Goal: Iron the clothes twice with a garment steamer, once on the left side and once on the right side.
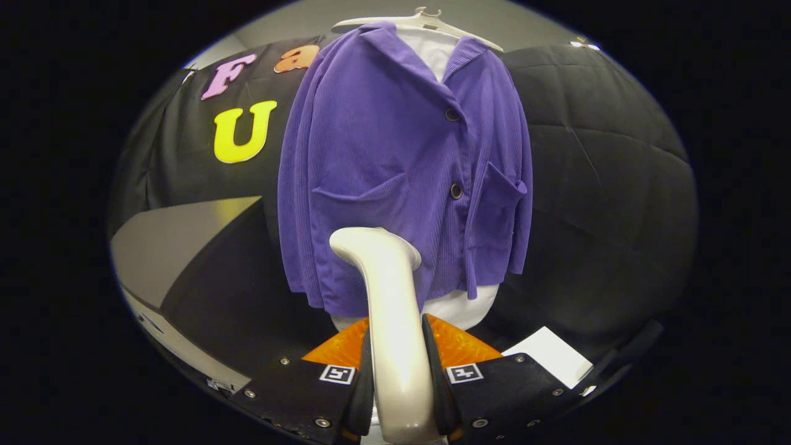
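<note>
Gripper (398,371) fingers clamped on the garment steamer (389,321) handle, smooth rigid plastic, grip low. Head sits near the hem of the purple jacket (395,167), soft, hanging on a hanger (420,20).

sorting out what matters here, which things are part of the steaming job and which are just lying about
Part of the job: garment steamer, clamped between the gripper fingers; purple jacket on its hanger.

Lying about: white sheet beyond the fingers; grey panel beside the jacket.
</note>
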